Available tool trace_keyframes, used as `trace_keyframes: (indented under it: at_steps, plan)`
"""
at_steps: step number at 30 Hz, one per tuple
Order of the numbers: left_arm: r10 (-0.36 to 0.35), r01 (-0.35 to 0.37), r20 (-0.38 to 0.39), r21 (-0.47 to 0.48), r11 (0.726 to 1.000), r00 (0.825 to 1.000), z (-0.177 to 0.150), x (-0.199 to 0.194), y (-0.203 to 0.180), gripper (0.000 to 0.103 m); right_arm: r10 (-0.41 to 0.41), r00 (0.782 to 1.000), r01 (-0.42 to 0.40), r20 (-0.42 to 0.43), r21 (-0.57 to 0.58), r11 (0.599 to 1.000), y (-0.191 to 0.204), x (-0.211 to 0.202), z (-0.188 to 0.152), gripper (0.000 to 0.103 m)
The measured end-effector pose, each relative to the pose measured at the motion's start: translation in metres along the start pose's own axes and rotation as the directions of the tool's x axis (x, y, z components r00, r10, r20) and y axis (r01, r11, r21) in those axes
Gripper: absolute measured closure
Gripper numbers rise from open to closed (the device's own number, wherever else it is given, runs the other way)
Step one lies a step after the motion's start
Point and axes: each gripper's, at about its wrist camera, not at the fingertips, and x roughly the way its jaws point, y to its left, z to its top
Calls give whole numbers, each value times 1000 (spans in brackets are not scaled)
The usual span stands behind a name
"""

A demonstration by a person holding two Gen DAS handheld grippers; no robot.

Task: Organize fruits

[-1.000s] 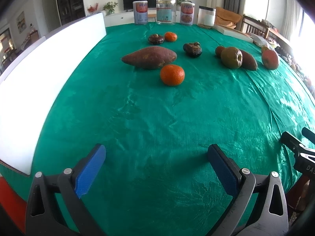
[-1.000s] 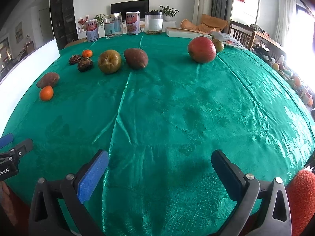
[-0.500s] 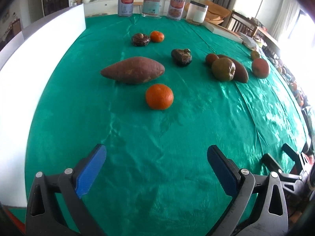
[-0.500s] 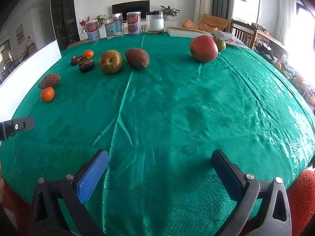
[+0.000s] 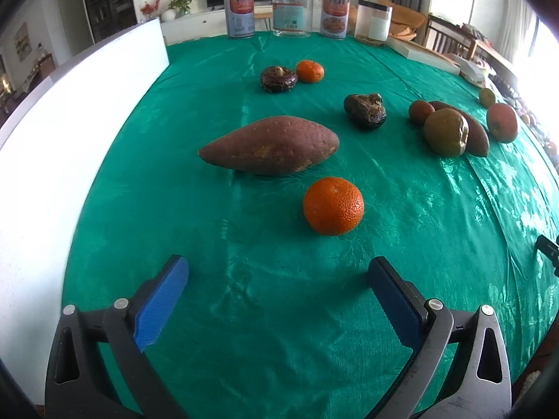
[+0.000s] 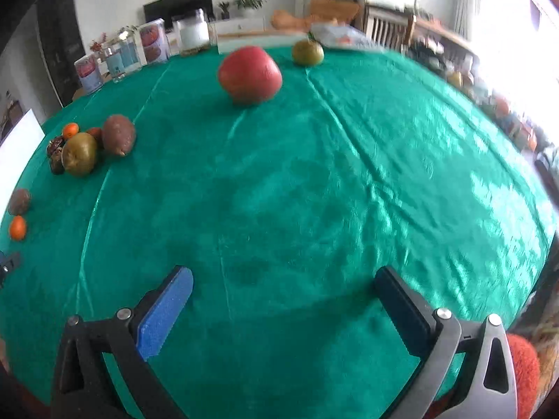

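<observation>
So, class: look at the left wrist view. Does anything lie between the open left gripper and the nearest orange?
Nothing visible does. Only bare green tablecloth lies between the left gripper and the nearest orange. The sweet potato lies beyond the orange, off to the left, apart from it.

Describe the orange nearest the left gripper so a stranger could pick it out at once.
On the green tablecloth, find the long sweet potato beside the white board. The near orange sits just in front of it, facing the open left gripper. It looks larger than the far orange, which lies beside a dark fruit.
</observation>
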Motion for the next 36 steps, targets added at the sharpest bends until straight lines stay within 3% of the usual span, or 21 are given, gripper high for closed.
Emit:
trace_keyframes:
  at_steps: [5, 9, 12, 14, 17, 36]
  plan:
    - [-4, 4, 10, 2, 1000, 1000, -1, 0, 0, 0, 24, 1000, -25, -16, -102, 994, 10, 18, 28, 0]
    - [-8, 8, 11, 4, 1000, 1000, -2, -1, 1, 0, 18, 1000, -17, -25, 29, 999, -25, 49, 59, 0]
    - [-8, 8, 12, 4, 1000, 1000, -1, 0, 1, 0, -28, 999, 28, -19, 25, 999, -34, 65, 83, 0]
    - [-8, 8, 12, 4, 1000, 1000, -1, 0, 1, 0, 14, 1000, -13, -28, 54, 998, -43, 79, 97, 0]
    - [-8, 8, 12, 5, 1000, 1000, -1, 0, 1, 0, 12, 1000, -11, -26, 48, 999, -50, 91, 115, 0]
    - [-10, 10, 17, 4, 1000, 1000, -3, -2, 0, 0, 10, 1000, -9, -24, 47, 999, -51, 94, 116, 0]
